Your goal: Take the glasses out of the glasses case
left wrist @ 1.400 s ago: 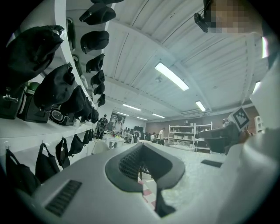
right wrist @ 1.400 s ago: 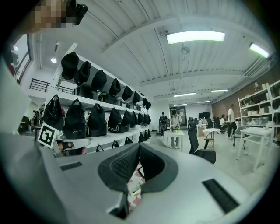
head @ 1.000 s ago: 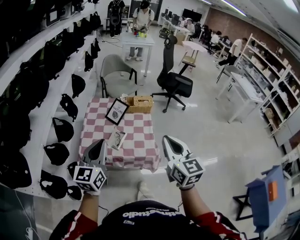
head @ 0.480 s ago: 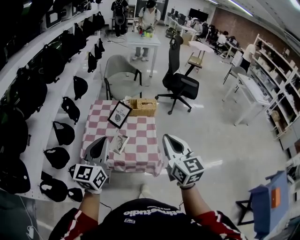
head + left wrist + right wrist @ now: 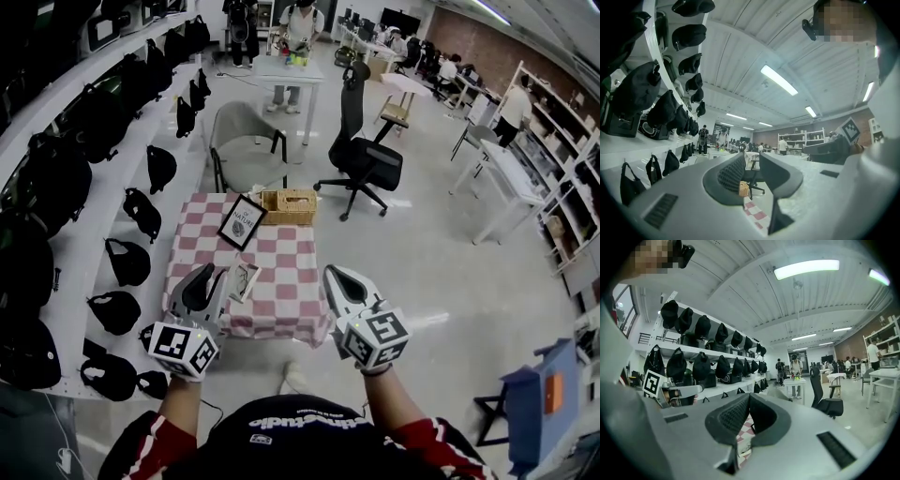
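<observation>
On the red-and-white checkered table a pale glasses case lies near the front left, looking closed; no glasses show. In the head view my left gripper hovers above the table's near left edge, just left of the case, jaws a little apart and empty. Its own view shows that gap in the left gripper, with the cloth far beyond. My right gripper hangs over the table's front right corner with its tips together. The right gripper holds nothing.
A framed picture and a wicker basket stand at the table's far side. Behind it are a grey armchair and a black office chair. Shelves of black bags line the left wall. People stand further back.
The table has come nearer below both grippers as the person stepped forward. The left gripper's jaws have parted a little; the right gripper stays shut.
</observation>
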